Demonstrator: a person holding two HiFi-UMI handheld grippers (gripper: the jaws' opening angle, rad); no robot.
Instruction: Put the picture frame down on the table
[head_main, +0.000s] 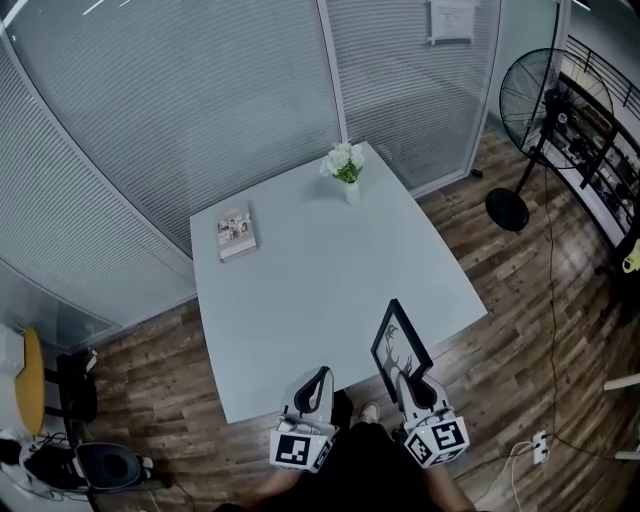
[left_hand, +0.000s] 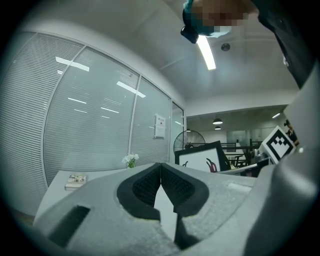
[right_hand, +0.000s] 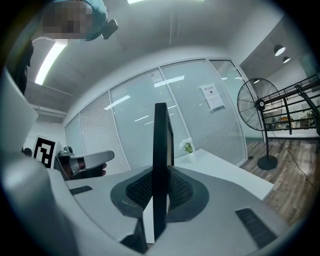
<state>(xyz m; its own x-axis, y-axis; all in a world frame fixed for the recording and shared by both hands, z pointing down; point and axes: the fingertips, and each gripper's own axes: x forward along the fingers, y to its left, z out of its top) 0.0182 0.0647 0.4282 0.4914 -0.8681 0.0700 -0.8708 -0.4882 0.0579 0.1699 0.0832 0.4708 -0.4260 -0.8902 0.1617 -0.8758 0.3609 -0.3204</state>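
R tongs (right_hand: 160, 176) clamp picture frame (right_hand: 160, 132) upright; L tongs (left_hand: 160, 169) closed, empty.

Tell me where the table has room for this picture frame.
The table is bare across its middle and near side, from the book and flower vase to the near edge. Only the far side is occupied.

Pale square table (head_main: 320, 290) on wood plank floor (head_main: 520, 350). Small vase of white flowers (head_main: 346, 167) stands upright at the far corner. Thin book (head_main: 236, 231) lies flat near the left corner, well apart from the vase. Rest of tabletop bare.
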